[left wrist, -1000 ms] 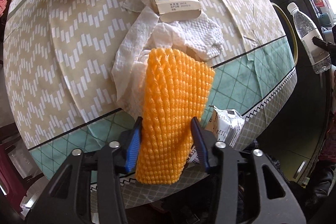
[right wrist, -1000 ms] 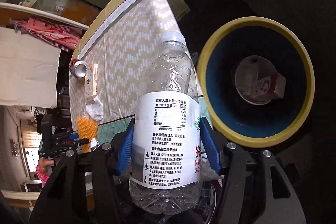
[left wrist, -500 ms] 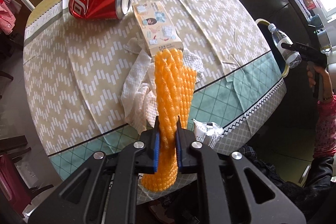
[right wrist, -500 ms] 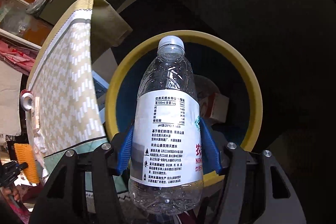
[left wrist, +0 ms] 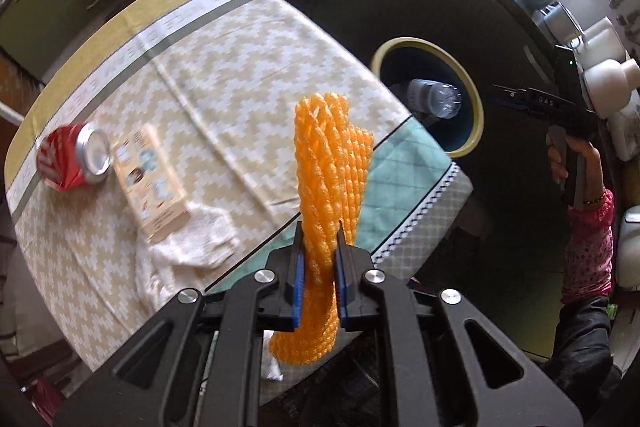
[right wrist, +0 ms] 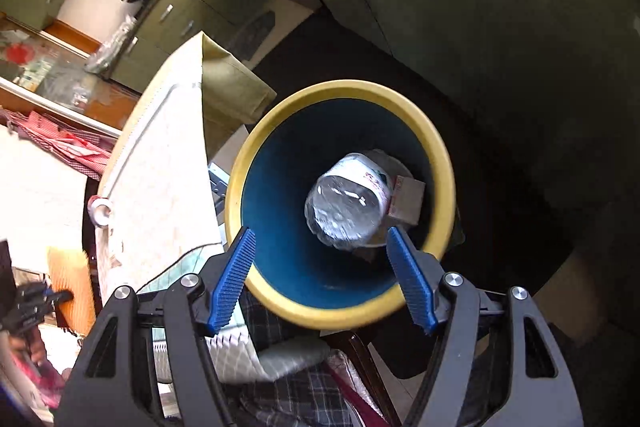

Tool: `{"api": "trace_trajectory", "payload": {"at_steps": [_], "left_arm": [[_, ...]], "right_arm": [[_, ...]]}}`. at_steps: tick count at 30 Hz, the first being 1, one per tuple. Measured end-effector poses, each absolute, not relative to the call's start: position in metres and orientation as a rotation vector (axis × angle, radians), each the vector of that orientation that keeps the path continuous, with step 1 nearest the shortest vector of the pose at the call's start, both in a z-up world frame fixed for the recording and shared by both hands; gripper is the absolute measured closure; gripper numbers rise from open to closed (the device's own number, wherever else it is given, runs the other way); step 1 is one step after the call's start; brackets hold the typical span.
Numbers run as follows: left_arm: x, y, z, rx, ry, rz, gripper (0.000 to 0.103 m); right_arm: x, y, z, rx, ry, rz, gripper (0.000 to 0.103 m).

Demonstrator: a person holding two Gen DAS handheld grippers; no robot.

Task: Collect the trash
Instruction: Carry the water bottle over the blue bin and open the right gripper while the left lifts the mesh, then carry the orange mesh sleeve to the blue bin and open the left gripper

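Orange foam net is clamped by left gripper.
Right gripper jaws opening, nothing between; bottle is seen inside bin.

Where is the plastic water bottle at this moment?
In the right wrist view the plastic water bottle lies inside the yellow-rimmed bin, beside a small carton, below the right gripper.

The mouth of the bin is left unobstructed above, though its floor is taken up by a plastic bottle and a carton. The worktop is bare across its far half; the near side is blocked by a can, a box and crumpled tissue.
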State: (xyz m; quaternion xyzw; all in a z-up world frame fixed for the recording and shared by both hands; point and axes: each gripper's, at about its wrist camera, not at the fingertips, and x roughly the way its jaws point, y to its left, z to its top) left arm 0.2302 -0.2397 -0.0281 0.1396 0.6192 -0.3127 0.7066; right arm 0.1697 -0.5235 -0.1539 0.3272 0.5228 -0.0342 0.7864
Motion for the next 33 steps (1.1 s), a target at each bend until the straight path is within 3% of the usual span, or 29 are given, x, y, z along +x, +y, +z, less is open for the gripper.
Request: {"api": "trace_trajectory", "payload": {"at_steps": [6, 13, 17, 21, 25, 33], "left_arm": [[0.241, -0.359, -0.043, 0.372, 1.384, -0.805, 0.091], [0.281, -0.466, -0.098, 0.377, 1.42, -0.72, 0.09], [0.292, -0.491, -0.135, 0.39, 1.46, -0.636, 0.082], [0.287, -0.491, -0.147, 0.393, 1.491, -0.639, 0.074], [0.277, -0.462, -0.124, 0.364, 1.472, -0.674, 0.072], [0.254, -0.32, -0.042, 0.247, 1.357, -0.652, 0.068]], "right_arm": [[0.108, -0.541, -0.144, 0.748, 1.047, -0.089, 0.031], [0.055, -0.562, -0.153, 0.813, 1.018, -0.094, 0.031], [0.04, -0.568, -0.153, 0.813, 1.012, -0.083, 0.031], [0.039, -0.56, -0.142, 0.779, 1.006, -0.056, 0.031], [0.052, -0.542, -0.125, 0.706, 1.009, -0.012, 0.031], [0.119, -0.464, -0.077, 0.441, 1.039, 0.169, 0.031]]}}
